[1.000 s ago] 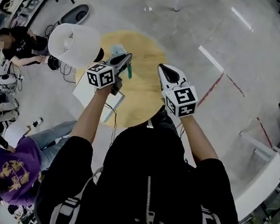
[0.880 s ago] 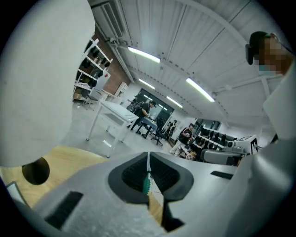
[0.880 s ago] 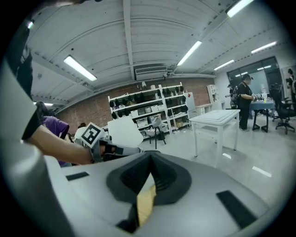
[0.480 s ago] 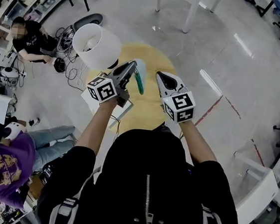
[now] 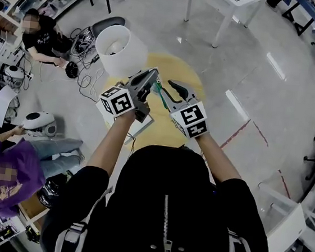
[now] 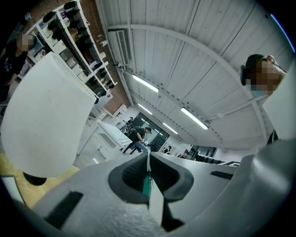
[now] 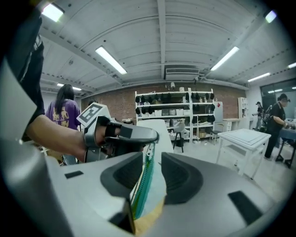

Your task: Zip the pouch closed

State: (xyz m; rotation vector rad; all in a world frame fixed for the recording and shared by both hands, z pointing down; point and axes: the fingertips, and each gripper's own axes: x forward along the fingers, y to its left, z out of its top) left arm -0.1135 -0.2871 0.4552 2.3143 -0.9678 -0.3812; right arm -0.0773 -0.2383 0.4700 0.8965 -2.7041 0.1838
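A pale pouch with a green zip hangs in the air above the round yellow table. My left gripper is shut on its top end; in the left gripper view the zip edge is pinched between the closed jaws. My right gripper has come in from the right and its jaws are opening. In the right gripper view the pouch stands edge-on in the gap of that gripper, with space beside it. The left gripper shows just beyond.
A white lampshade stands at the table's left edge, close to my left gripper. A flat white item lies below it. White table legs rise beyond. People sit on the floor at the left among cables.
Both grippers have risen and drawn together. The right gripper, shut and apart from the pouch before, now has its jaws spread around the pouch's zip edge. The left still grips the pouch.
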